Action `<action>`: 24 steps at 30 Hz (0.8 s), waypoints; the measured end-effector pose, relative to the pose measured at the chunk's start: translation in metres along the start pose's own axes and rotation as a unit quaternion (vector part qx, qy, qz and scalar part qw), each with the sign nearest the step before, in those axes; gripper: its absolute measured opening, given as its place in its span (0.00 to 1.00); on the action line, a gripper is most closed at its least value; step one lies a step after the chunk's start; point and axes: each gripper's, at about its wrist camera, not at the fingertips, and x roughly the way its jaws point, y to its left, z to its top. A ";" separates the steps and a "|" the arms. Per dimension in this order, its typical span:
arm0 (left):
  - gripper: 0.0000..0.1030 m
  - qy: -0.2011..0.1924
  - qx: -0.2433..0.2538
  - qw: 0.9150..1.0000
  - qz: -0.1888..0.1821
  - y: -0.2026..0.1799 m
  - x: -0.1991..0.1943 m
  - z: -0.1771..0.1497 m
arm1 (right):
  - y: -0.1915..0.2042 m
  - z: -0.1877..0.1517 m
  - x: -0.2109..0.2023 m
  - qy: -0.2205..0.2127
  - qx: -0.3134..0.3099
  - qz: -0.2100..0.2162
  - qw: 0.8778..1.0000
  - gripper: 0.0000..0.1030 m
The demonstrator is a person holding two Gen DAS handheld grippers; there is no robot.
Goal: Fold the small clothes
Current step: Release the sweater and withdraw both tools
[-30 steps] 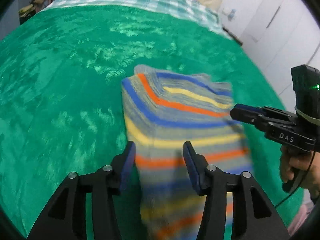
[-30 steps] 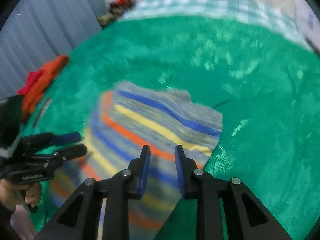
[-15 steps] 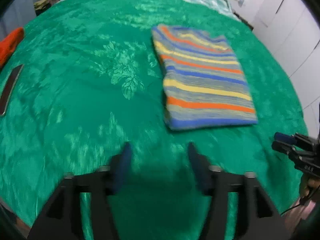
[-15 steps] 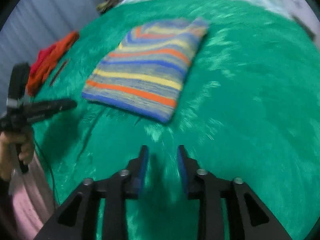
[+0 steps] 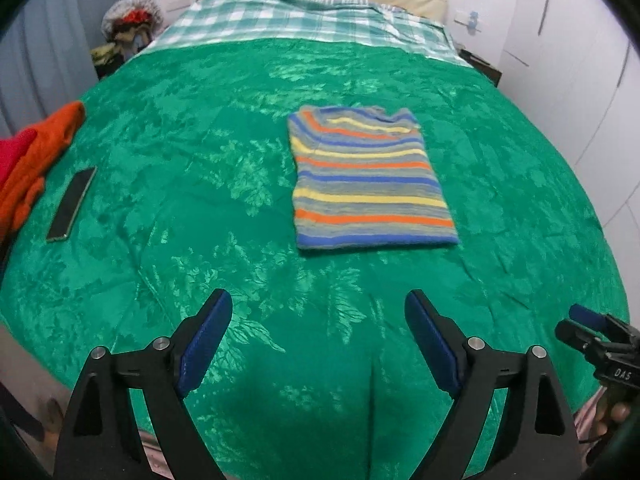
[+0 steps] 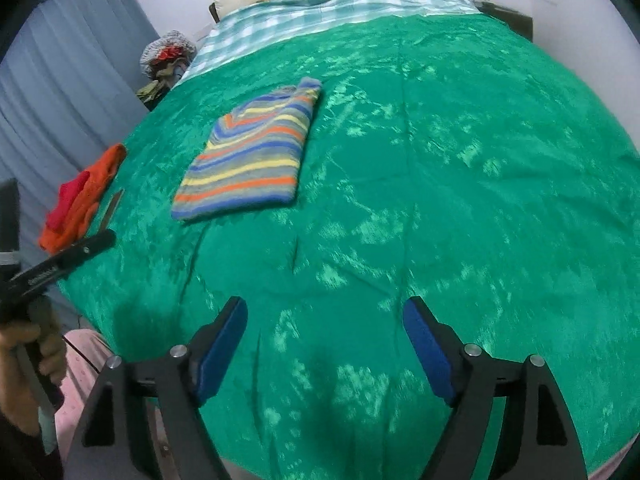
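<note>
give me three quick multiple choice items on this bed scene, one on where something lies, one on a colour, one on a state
1. Where is the dark flat phone-like object lying?
A. on the striped top
B. on the green bedspread beside the orange clothes
C. on the pillow

2. What colour is the bedspread?
A. green
B. white
C. brown

3. What state is the striped top in?
A. held up by both grippers
B. crumpled in a heap
C. folded flat, lying free

Answers:
1 B, it rests on the spread next to the orange clothes.
2 A, green leaf-patterned cloth.
3 C, a neat rectangle; left gripper and right gripper both stand open and empty.
</note>
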 end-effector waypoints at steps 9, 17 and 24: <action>0.88 -0.012 0.020 0.999 0.022 -0.012 -0.013 -0.005 | 0.012 -0.002 -0.017 -0.013 -0.018 -0.009 1.000 0.80; 0.88 -0.015 0.034 0.999 0.040 -0.018 -0.013 -0.004 | 0.021 -0.001 -0.020 -0.011 -0.028 -0.003 1.000 0.81; 0.88 -0.015 0.042 0.998 0.048 -0.021 -0.012 -0.003 | 0.027 0.003 -0.024 -0.013 -0.037 -0.009 0.999 0.81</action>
